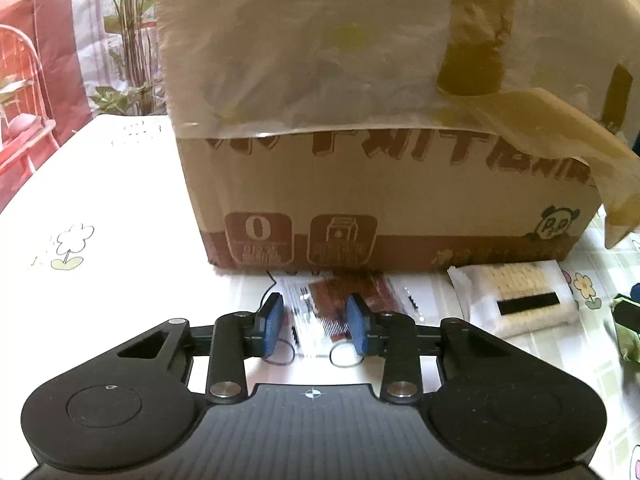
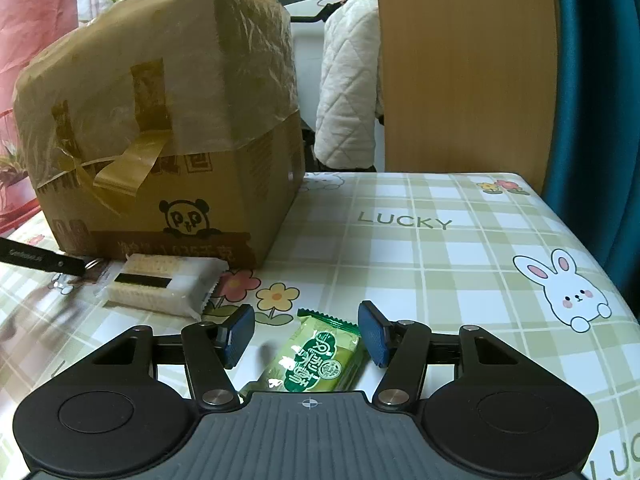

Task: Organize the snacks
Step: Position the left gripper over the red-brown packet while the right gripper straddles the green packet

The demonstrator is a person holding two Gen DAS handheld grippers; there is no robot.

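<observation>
In the left wrist view my left gripper (image 1: 316, 324) is low over the table in front of the cardboard box (image 1: 384, 200). Its blue pads are closed in on a clear packet of brown snack (image 1: 340, 300), whose far end spreads wider than the jaws. A white packet of pale wafers (image 1: 520, 300) lies to its right, against the box. In the right wrist view my right gripper (image 2: 306, 336) is open around a green snack packet (image 2: 316, 360) lying on the table. That packet lies close to the right pad and apart from the left pad.
The tape-wrapped cardboard box (image 2: 168, 152) stands on a checked tablecloth (image 2: 440, 260) with rabbit and flower prints. The wafer packet (image 2: 160, 288) lies at the box's foot. Behind are a wooden chair back (image 2: 468, 68), a quilted garment (image 2: 348, 80) and potted plants (image 1: 128, 40).
</observation>
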